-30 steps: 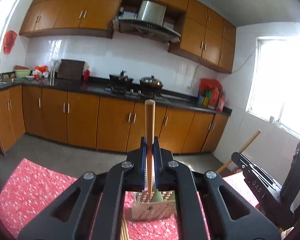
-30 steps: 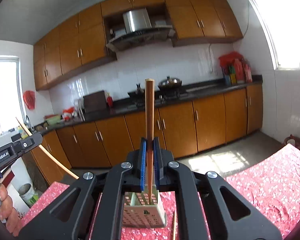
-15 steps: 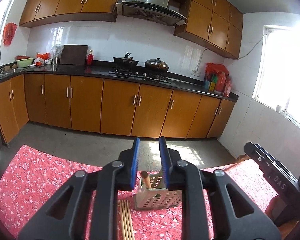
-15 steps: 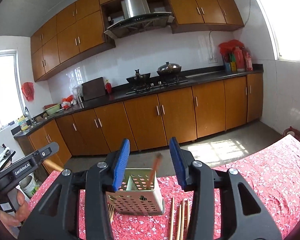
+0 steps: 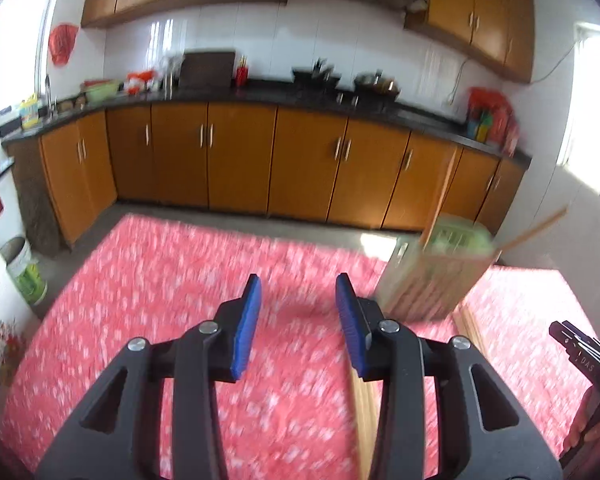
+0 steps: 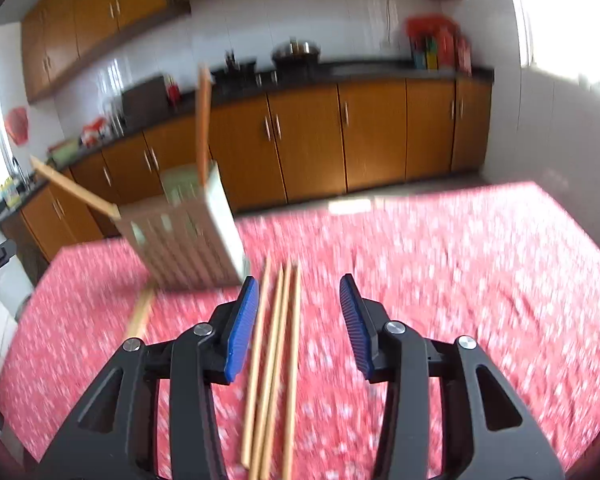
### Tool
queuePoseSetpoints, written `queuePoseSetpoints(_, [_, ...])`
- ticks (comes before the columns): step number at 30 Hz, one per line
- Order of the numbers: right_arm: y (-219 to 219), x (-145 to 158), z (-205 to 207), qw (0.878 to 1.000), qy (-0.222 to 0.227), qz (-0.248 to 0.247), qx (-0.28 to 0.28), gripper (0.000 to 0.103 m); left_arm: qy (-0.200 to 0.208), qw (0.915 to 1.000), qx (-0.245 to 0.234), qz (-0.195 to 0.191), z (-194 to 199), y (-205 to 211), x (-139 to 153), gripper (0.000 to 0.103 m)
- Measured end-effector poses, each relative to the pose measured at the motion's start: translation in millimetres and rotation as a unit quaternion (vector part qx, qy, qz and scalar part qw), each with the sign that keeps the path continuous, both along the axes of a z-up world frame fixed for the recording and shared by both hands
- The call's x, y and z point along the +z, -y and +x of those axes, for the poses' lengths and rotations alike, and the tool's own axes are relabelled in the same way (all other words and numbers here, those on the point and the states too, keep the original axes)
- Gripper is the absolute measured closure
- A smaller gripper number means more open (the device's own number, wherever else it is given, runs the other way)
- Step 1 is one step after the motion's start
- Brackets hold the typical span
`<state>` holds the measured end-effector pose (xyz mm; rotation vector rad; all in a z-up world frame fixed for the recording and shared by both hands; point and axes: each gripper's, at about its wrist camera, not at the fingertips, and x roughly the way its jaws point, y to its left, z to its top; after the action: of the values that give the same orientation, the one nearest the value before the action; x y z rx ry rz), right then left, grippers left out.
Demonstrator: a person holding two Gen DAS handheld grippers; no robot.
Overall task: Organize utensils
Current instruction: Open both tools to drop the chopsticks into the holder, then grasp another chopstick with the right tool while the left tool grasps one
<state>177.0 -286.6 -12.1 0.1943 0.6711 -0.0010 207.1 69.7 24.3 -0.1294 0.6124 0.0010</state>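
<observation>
Where the red floral tablecloth [image 6: 440, 280] covers the table, items run as follows. Perforated utensil holder [image 6: 184, 240]: standing on the cloth, two chopsticks [image 6: 203, 120] leaning out of its top. Left gripper [image 5: 298, 320]: jaws parted and just been widening, nothing between the blue pads, holder ahead to its right. Right gripper [image 6: 296, 320]: jaws apart, just been narrowing, gripping nothing. Loose chopsticks [image 6: 276, 360]: lying on the cloth beneath that gap, beside the holder.

Wrist views down over shared tablecloth [image 5: 172, 280]
</observation>
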Motion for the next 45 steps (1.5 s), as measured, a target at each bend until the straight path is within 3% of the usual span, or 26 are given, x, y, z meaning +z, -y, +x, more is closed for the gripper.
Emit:
queuePoseSetpoints(2, [-3, -29, 1, 0.999, -0.043, 0.008, 0.010, 0.079, -0.044, 0.9990, 0.005, -0.005, -3, -8, -35, 0.064])
queuePoseSetpoints(4, [-7, -51, 1, 0.997, -0.074, 0.015, 0.019, 0.081, -0.078, 0.9968, 0.000, -0.015, -8, -11, -64, 0.064])
queuePoseSetpoints(10, [-22, -81, 0, 0.994, -0.103, 0.001, 0.029, 0.081, -0.117, 0.9924, -0.031, -0.019, -15, 2, -104, 0.064])
queuePoseSetpoints(12, [-24, -87, 2, 0.994, -0.109, -0.002, 0.030, 0.081, -0.121, 0.9915, -0.042, -0.023, -16, 8, -108, 0.064])
queuePoseSetpoints(16, [-24, -89, 4, 0.994, -0.104, -0.030, 0.022, 0.095, -0.129, 0.9881, -0.077, -0.033, -19, 28, -114, 0.065])
queuePoseSetpoints(21, [-2, -91, 5, 0.993, -0.108, -0.023, -0.029, 0.096, -0.139, 0.9840, -0.107, -0.031, -17, 48, -119, 0.074])
queuePoseSetpoints(27, [4, -90, 3, 0.994, -0.106, -0.031, -0.026, 0.095, -0.157, 0.9790, -0.127, -0.025, -10, 63, -128, 0.083])
queuePoseSetpoints(38, [2, -90, 4, 0.994, -0.105, -0.035, -0.020, 0.095, -0.157, 0.9816, -0.107, 0.020, -5, 64, -135, 0.089])
queuePoseSetpoints(45, [-3, -91, 1, 0.994, -0.103, -0.029, -0.004, 0.095, -0.156, 0.9857, -0.061, 0.016, 9, 43, -138, 0.094])
